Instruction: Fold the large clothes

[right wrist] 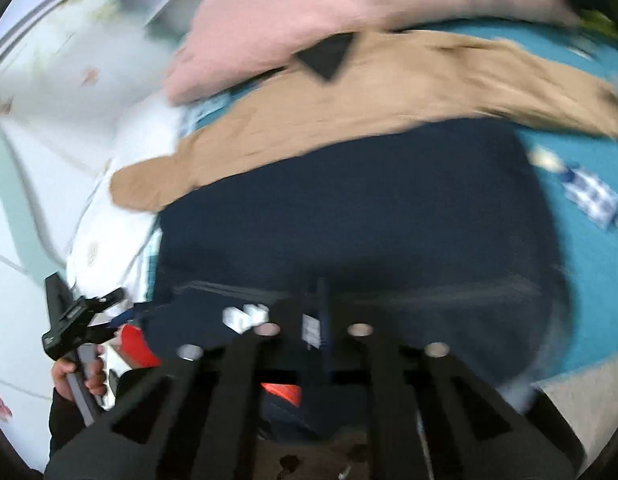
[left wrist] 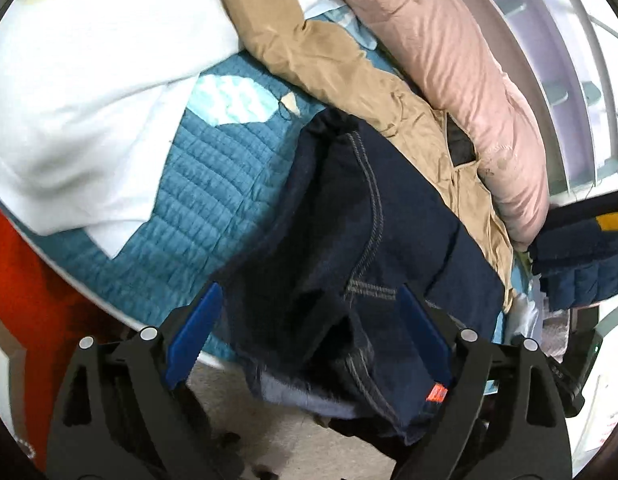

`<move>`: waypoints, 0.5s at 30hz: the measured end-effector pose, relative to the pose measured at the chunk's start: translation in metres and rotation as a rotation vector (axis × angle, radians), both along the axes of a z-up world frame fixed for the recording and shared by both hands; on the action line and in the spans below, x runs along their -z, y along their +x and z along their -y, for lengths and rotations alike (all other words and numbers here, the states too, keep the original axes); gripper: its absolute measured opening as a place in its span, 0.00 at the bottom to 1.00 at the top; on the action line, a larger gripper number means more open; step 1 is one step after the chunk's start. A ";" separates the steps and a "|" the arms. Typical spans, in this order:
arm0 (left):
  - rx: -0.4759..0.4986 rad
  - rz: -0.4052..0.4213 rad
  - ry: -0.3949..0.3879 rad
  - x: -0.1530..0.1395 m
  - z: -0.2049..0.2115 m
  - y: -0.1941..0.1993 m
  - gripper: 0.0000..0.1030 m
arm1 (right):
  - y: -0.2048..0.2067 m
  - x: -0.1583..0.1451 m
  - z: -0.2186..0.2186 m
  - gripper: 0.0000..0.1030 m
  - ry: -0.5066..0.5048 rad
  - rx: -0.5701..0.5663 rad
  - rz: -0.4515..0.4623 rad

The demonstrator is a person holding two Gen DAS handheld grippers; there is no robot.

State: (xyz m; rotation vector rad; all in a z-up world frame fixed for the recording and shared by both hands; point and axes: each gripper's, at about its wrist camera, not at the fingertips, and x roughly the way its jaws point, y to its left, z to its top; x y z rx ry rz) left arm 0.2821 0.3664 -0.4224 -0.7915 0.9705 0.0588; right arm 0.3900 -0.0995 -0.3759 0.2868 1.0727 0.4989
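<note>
Dark navy jeans lie folded at the near edge of the bed, one end hanging over it with an orange tag. My left gripper is open wide, its blue pads standing either side of the jeans without pressing them. In the blurred right wrist view the jeans spread just ahead of my right gripper, whose fingers are shut together above the cloth. Whether any fabric is pinched is hidden by the blur. The left gripper shows at the far left there, held by a hand.
A tan garment lies behind the jeans, with a pink pillow beyond it. White bedding covers the left of the teal quilt. A navy quilted sleeve enters at right. Beige floor lies below.
</note>
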 end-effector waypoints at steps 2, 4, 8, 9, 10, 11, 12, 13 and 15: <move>-0.017 -0.001 -0.030 0.009 -0.006 0.005 0.86 | 0.022 0.008 -0.039 0.01 -0.038 -0.050 -0.006; -0.038 -0.022 -0.060 0.019 -0.012 0.011 0.86 | 0.040 0.028 -0.071 0.01 -0.096 -0.090 -0.032; -0.059 -0.056 -0.038 0.034 -0.023 0.020 0.86 | 0.053 0.074 -0.094 0.00 -0.182 -0.108 -0.087; -0.060 -0.069 -0.049 0.039 -0.026 0.023 0.86 | 0.053 0.081 -0.093 0.00 -0.179 -0.105 -0.082; -0.059 -0.078 -0.056 0.042 -0.027 0.025 0.86 | 0.054 0.084 -0.091 0.00 -0.168 -0.094 -0.079; -0.057 -0.083 -0.058 0.045 -0.028 0.027 0.86 | 0.055 0.085 -0.089 0.00 -0.152 -0.082 -0.088; -0.054 -0.078 -0.062 0.046 -0.029 0.030 0.87 | 0.055 0.085 -0.089 0.00 -0.152 -0.083 -0.088; -0.047 -0.082 -0.064 0.047 -0.029 0.032 0.87 | 0.055 0.086 -0.089 0.00 -0.155 -0.088 -0.085; -0.020 -0.068 -0.075 0.046 -0.028 0.038 0.87 | 0.056 0.085 -0.083 0.00 -0.129 -0.084 -0.107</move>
